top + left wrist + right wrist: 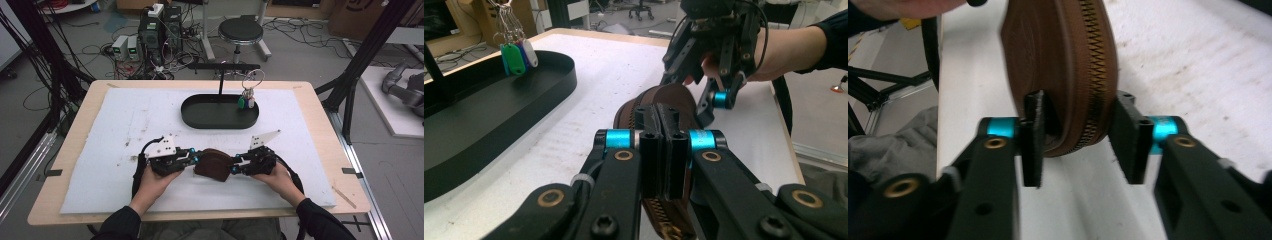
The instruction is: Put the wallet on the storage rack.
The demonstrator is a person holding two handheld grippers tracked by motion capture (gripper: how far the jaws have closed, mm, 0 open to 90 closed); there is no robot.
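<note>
In the high view, a brown zippered pouch (212,164) lies on the white mat (115,150) at the near middle of the counter (75,120), between the two claws. The left claw (196,160) meets the pouch's left end and the right claw (233,166) its right end. Beyond them stands a black oval tray (200,119) with a stand (220,80) from which a bunch of key tags (246,100) hangs.

In the left gripper view, the left claw (663,145) is clamped on the pouch (669,102): its two black jaws stand almost together with only a thin edge of the pouch pinched between them, zipper teeth showing just below. This view also shows the right claw (696,90) at the pouch's far end, and the green, blue and white key tags (516,54) above the tray (484,120) at the left.

In the right gripper view, the right claw (1083,142) straddles the pouch (1063,65), whose zipper runs up the middle. The left jaw touches the leather, while the right jaw stands just beside the zipper edge with a sliver of gap, so the claw is apart around the pouch rather than gripping it.
</note>
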